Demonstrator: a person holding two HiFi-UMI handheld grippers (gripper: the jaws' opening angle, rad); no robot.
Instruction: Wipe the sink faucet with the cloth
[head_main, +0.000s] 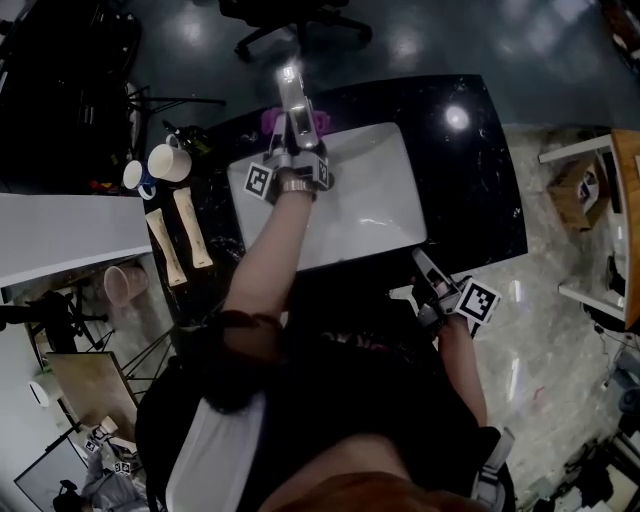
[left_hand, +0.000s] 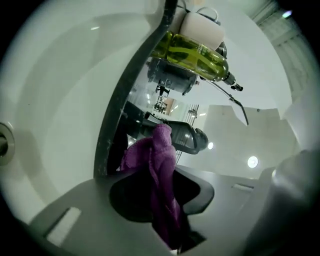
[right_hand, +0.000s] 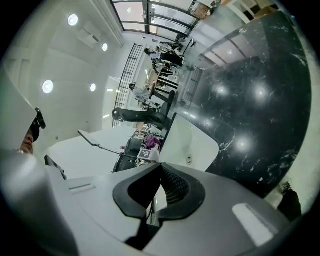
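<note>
Two grippers, one cloth, one sink.

Left gripper (left_hand: 164, 197): jaws clamped on a purple cloth (left_hand: 156, 155), which stands bunched out past the tips. The head view places that cloth at the 12 o'clock rim of the white sink (head_main: 370, 190), with purple showing on either side of the bright metal faucet (head_main: 291, 92). Contact with the faucet cannot be made out.

Right gripper (right_hand: 161, 186): jaws closed together with nothing between them, at the sink's 5 o'clock by the near edge of the black counter (head_main: 470, 190).

Head view only: two mugs (head_main: 170, 160) at the sink's 10 o'clock, and two pale wooden pieces (head_main: 180, 240) at 9 o'clock.

Left gripper view only: a bottle of yellow-green liquid (left_hand: 197, 55) at the frame's 12 o'clock.

Right gripper view: the cloth again, small, at the sink's far end.

Writing: reddish print on the person's dark top (head_main: 350, 340), too blurred to read. The square markers (head_main: 478, 300) carry black-and-white patterns.
</note>
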